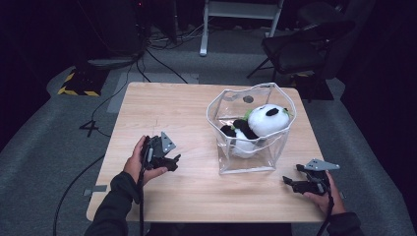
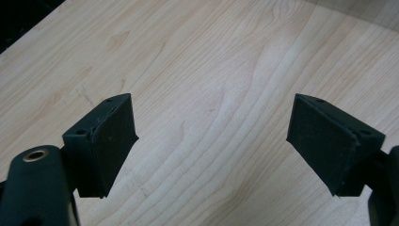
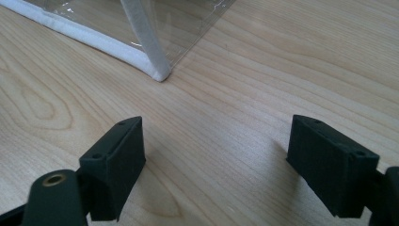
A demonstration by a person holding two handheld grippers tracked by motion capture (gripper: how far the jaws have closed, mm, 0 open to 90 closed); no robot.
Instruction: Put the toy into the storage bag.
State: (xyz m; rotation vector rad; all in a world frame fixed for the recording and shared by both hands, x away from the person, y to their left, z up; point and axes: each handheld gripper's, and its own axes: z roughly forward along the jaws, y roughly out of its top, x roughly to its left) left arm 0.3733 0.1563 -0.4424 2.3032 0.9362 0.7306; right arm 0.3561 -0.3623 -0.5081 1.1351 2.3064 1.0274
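In the high view, a clear plastic bag with white trim stands open on the wooden bench, right of its middle, and a plush panda lies inside it, white head toward the right. The left tool rests on the bench well to the left of the bag, held in a hand, its jaws pointing right. The right tool sits near the bag's front right corner, held in the other hand. In the left gripper view, the left tool has its jaws spread wide over bare wood with nothing between them. In the right gripper view, the right tool is likewise spread wide and empty, and the bag's white-edged bottom corner stands on the bench just ahead of the jaws, apart from them.
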